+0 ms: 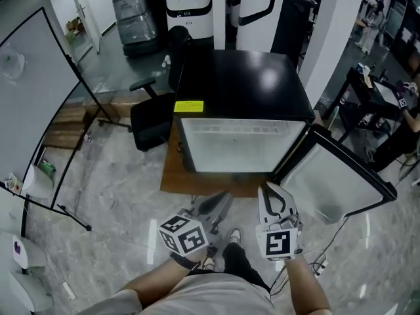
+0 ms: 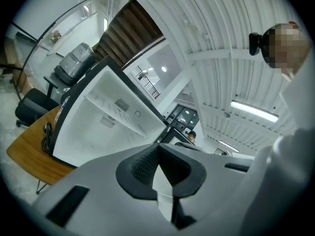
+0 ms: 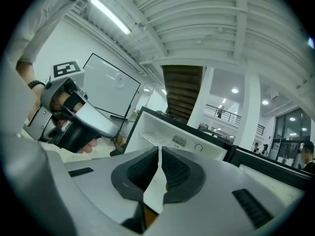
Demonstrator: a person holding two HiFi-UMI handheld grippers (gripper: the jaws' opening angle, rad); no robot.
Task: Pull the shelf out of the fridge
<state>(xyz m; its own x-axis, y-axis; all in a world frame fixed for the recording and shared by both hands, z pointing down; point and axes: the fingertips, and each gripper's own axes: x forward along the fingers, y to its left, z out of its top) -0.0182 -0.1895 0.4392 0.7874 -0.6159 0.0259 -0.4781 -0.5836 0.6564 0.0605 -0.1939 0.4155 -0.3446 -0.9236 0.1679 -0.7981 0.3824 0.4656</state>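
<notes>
A small black fridge [image 1: 236, 84] stands on a low wooden table [image 1: 176, 176], and its door [image 1: 338, 182] is swung open to the right. Inside the white cavity a pale shelf [image 1: 243, 128] sits high up; it also shows as the shelf [image 2: 115, 113] in the left gripper view and the shelf [image 3: 153, 139] in the right gripper view. My left gripper [image 1: 222, 203] is shut and empty, short of the fridge front. My right gripper [image 1: 272, 190] is also shut and empty, beside the open door. Both point at the fridge opening, apart from it. The closed pads [image 2: 147, 163] and pads [image 3: 145, 168] hold nothing.
A black office chair [image 1: 152, 118] stands left of the fridge. A whiteboard on a stand [image 1: 29, 90] fills the left side. White machines [image 1: 189, 8] stand behind the fridge. A desk with gear [image 1: 367, 104] is at the right, and a person is far off there.
</notes>
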